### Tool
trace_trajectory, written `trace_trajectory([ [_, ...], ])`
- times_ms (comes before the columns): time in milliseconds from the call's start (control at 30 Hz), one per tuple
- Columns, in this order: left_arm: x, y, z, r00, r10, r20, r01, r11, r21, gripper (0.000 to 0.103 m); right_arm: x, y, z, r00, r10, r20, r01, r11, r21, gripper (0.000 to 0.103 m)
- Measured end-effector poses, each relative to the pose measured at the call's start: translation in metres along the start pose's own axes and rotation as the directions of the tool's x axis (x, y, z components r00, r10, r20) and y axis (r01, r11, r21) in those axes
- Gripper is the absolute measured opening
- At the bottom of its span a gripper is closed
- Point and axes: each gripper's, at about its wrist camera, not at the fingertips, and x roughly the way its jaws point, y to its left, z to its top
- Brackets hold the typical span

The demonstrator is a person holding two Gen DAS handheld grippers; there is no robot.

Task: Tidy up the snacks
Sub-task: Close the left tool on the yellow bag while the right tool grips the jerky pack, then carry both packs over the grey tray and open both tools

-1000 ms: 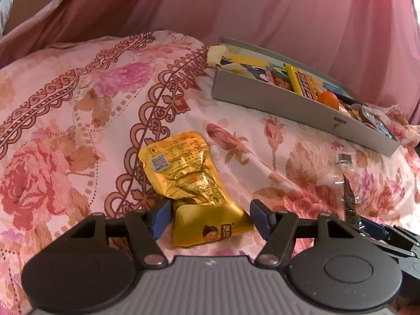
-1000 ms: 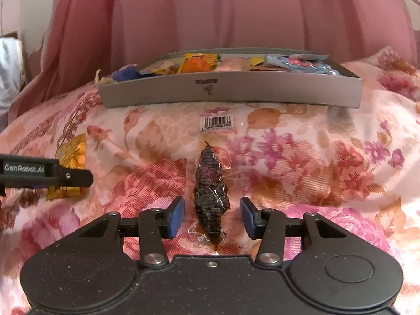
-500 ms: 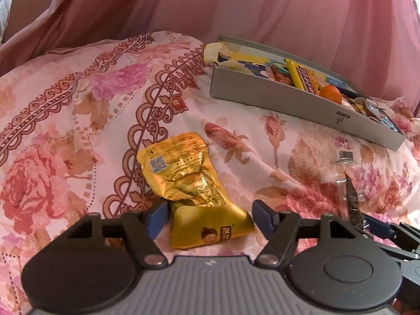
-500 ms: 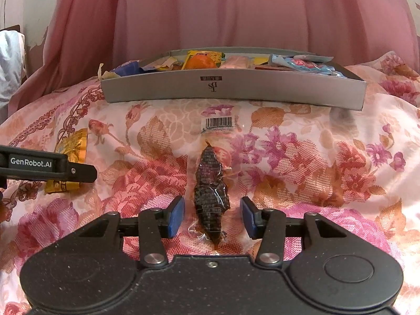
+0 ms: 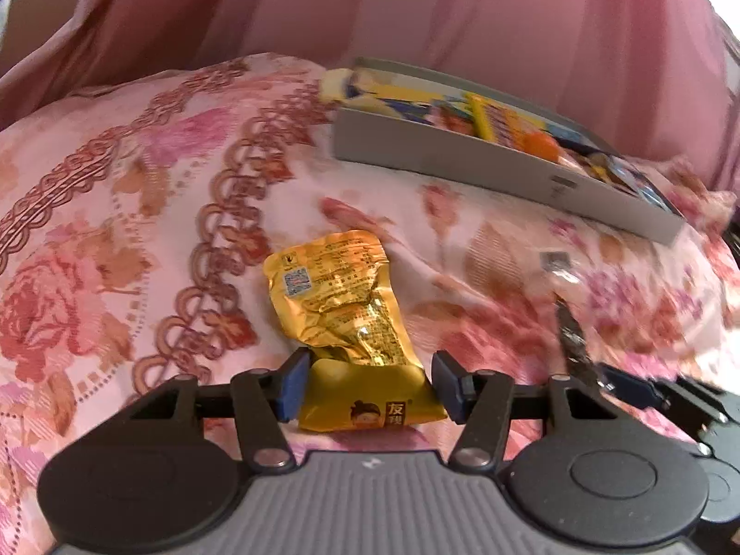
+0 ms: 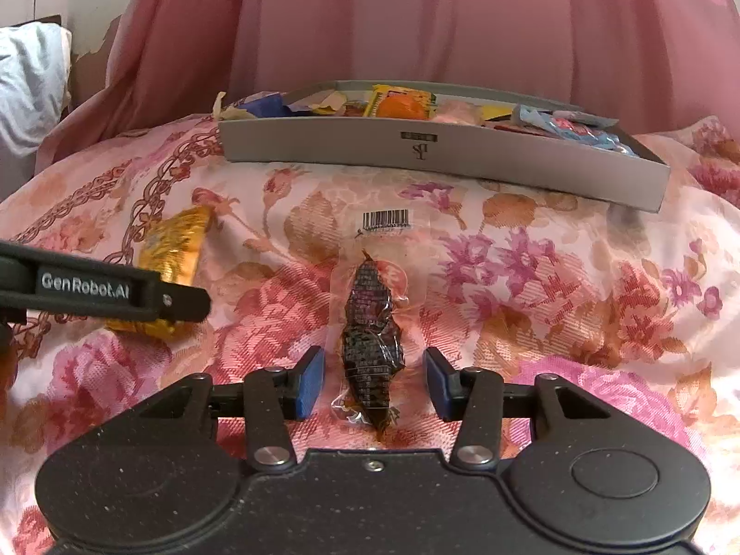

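Note:
A gold foil snack packet [image 5: 342, 323] lies on the floral bedspread. Its near end sits between the fingers of my left gripper [image 5: 370, 386], which is open with the blue pads close beside the packet's sides. A dark snack in a clear wrapper [image 6: 370, 347] lies lengthwise between the fingers of my right gripper [image 6: 373, 381], also open, with a gap on each side. The grey box [image 6: 439, 157] holding several bright snacks stands beyond both. The gold packet [image 6: 171, 249] shows at the left of the right wrist view, partly behind the left gripper's finger [image 6: 138, 286].
The floral bedspread [image 5: 115, 254] bulges softly under everything. Pink curtain fabric [image 6: 416, 23] hangs behind the grey box [image 5: 462, 162]. A white pillow [image 6: 27, 88] sits at the far left. The dark snack [image 5: 571, 337] and the right gripper's finger [image 5: 647, 393] appear at the lower right of the left view.
My left gripper's fingers have narrowed slightly around the gold packet, and it has shifted a little to the right, blurring its view. The right gripper and dark snack have not moved.

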Motion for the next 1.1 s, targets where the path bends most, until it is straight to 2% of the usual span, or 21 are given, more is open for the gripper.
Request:
trace_trajectory([
  [233, -0.003, -0.007, -0.003, 0.999, -0.043, -0.010, 0.043, 0.999, -0.001, 0.057, -0.003, 0.006, 0.000, 0.999, -0.031, 0.018, 0.032, 0.998, -0.063, 0.048],
  [500, -0.007, -0.013, -0.005, 0.997, -0.074, 0.009, 0.074, 0.997, 0.025, 0.056, -0.009, 0.017, -0.001, 0.994, -0.073, 0.083, 0.086, 0.982, -0.171, 0.048],
  [600, -0.011, -0.014, -0.005, 0.993, -0.114, 0.024, 0.114, 0.993, 0.007, 0.056, -0.012, 0.016, 0.000, 0.989, -0.097, 0.114, 0.116, 0.978, -0.175, 0.048],
  [867, -0.026, -0.020, 0.003, 0.984, -0.142, 0.109, 0.139, 0.990, 0.027, 0.056, -0.025, 0.010, 0.008, 0.968, -0.137, 0.209, 0.173, 0.971, -0.167, 0.048],
  [1100, -0.033, -0.018, 0.033, 0.965, -0.150, 0.214, 0.154, 0.988, -0.002, 0.056, -0.037, 0.002, 0.032, 0.954, -0.127, 0.270, 0.169, 0.976, -0.137, 0.048],
])
